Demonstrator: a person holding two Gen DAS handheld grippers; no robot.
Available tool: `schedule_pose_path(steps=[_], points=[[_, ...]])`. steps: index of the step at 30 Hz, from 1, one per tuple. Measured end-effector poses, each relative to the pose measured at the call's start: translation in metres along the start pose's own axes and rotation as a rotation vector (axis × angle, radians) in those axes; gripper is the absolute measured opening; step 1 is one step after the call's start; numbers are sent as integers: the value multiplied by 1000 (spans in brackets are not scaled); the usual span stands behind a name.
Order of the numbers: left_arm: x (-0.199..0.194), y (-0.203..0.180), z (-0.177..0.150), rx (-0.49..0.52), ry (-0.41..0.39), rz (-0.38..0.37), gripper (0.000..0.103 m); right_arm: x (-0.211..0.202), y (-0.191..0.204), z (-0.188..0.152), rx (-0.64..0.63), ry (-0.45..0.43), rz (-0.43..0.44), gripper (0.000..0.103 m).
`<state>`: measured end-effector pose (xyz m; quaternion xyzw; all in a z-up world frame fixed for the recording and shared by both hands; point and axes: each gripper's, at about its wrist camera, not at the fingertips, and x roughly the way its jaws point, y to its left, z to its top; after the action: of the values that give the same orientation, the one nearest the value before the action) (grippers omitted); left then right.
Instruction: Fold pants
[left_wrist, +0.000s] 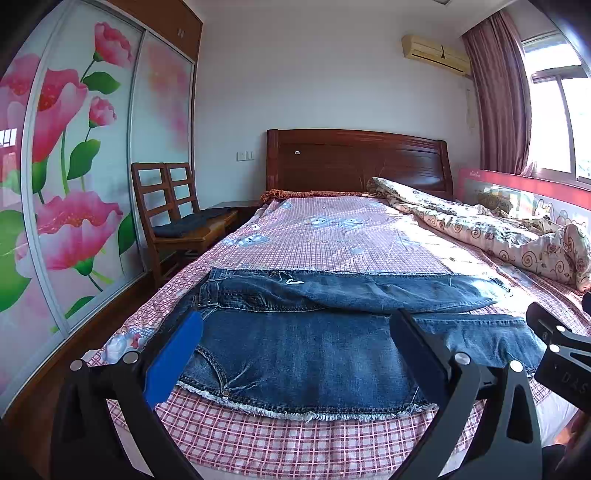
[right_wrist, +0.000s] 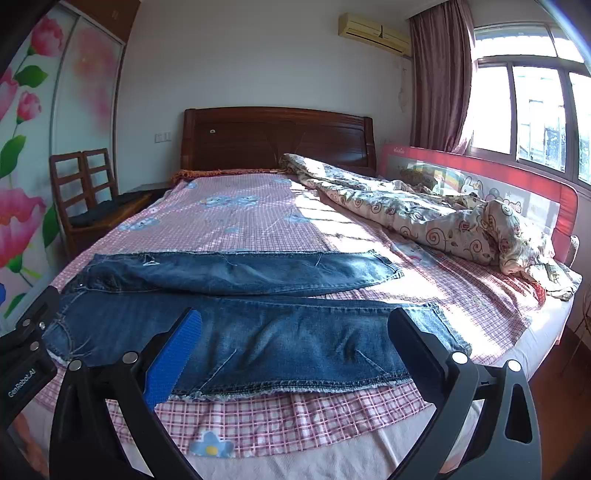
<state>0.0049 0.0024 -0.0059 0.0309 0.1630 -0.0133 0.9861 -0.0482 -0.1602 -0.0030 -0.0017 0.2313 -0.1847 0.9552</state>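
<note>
Denim, heavy and limp: the dark blue frayed-hem jeans lie flat on the pink checked bedsheet, just ahead of both tools. Your left gripper and right gripper gape wide, holding nothing. Pinch the near leg's frayed edge; thick seams resist creasing.

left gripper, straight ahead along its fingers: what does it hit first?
Most likely the jeans. The left gripper is open and tilted slightly down, with the near trouser leg filling the gap between its fingers. Depth is unclear through the fisheye; on a flatter line it might skim over onto the checked sheet.
</note>
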Motion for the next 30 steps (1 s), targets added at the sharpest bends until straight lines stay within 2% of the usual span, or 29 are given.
schedule_pose_path(steps=[30], points=[[3,-1,1,-2,33,-12,101,1,2,-2,-15,3,0,100]])
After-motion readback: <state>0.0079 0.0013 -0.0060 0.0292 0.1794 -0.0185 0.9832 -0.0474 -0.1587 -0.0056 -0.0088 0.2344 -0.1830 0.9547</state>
